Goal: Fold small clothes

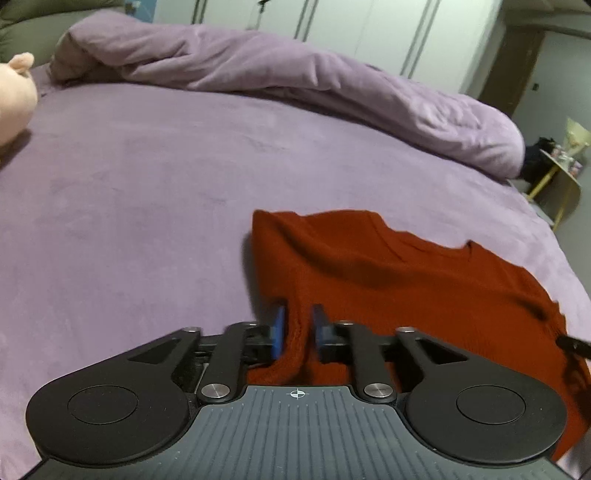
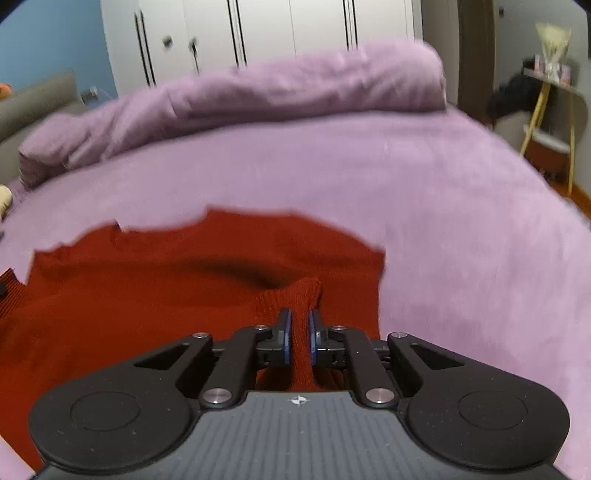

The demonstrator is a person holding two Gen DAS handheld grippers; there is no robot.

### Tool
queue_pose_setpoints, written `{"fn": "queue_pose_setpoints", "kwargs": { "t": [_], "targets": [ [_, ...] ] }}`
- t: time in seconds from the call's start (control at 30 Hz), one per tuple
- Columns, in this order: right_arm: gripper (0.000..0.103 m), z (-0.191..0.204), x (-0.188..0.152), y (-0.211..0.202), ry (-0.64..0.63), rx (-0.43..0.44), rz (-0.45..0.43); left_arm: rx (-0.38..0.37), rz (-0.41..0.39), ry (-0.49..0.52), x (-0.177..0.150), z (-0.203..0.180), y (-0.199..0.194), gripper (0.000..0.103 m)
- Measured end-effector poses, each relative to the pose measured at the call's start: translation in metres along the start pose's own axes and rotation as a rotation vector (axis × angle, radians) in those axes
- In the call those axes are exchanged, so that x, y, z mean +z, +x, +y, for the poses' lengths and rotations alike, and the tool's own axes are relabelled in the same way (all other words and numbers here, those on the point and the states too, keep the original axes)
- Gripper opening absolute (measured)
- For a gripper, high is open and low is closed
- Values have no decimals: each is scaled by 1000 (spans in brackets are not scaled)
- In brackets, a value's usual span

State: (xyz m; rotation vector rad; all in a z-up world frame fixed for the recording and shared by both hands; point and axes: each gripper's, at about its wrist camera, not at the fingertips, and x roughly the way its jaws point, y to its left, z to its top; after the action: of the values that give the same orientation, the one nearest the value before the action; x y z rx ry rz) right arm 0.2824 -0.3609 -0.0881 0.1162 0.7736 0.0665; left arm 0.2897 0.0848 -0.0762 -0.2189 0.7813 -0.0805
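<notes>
A rust-red knitted garment (image 1: 406,280) lies on the purple bed sheet (image 1: 129,192). In the left wrist view my left gripper (image 1: 298,326) is shut on a fold of the garment near its left edge, and the cloth runs between the blue pads (image 1: 277,330). In the right wrist view the same red garment (image 2: 166,280) spreads to the left, and my right gripper (image 2: 300,332) is shut on a bunched fold near its right edge. The tip of the right gripper shows at the right edge of the left view (image 1: 574,343).
A rolled purple duvet (image 1: 295,88) lies along the far side of the bed; it also shows in the right wrist view (image 2: 258,107). A pink plush toy (image 1: 14,99) sits at far left. A small side table (image 2: 550,110) stands beyond the bed's right edge. White wardrobes (image 2: 258,29) stand behind.
</notes>
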Motion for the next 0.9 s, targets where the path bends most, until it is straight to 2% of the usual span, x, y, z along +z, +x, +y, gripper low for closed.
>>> {"fn": "queue_pose_setpoints", "kwargs": {
  "t": [0.03, 0.07, 0.1, 0.17, 0.27, 0.33, 0.37, 0.4, 0.47, 0.53, 0.67, 0.8, 0.9],
  "targets": [
    [17, -2, -1, 1, 2, 11, 7, -10, -4, 17, -4, 1, -2, 49],
    [25, -5, -3, 0, 2, 28, 6, -21, -9, 34, -8, 2, -4, 53],
    [35, -7, -4, -2, -1, 51, 7, -33, -2, 51, -11, 2, -4, 54],
    [44, -10, -5, -3, -9, 114, 19, -45, 42, 63, -15, 1, 2, 56],
    [44, -2, -7, 1, -53, 107, 27, -42, 70, 56, -19, 2, 10, 52],
    [33, 6, -10, 2, -85, 79, 19, -29, 64, 57, -20, 1, 9, 28],
    [20, 9, -11, 2, -97, 71, 10, -10, 59, 67, -19, 0, 9, 15],
    [10, 11, -12, 0, -103, 70, 2, 2, 54, 80, -17, -1, 8, 10],
    [8, 16, -13, -4, -121, 48, -10, 11, 25, 95, -11, -3, -1, 9],
    [8, 25, -13, -12, -159, 15, -43, 12, -59, 109, 0, -7, -20, 9],
    [7, 39, 7, -49, -205, -21, -203, -3, -208, 100, 38, -16, -49, 9],
    [7, 49, 35, -47, -210, -108, -299, 64, -299, 110, 68, -31, -40, 9],
    [7, 48, 54, -29, -161, -157, -322, 119, -329, 124, 82, -41, -20, 9]
  ]
}}
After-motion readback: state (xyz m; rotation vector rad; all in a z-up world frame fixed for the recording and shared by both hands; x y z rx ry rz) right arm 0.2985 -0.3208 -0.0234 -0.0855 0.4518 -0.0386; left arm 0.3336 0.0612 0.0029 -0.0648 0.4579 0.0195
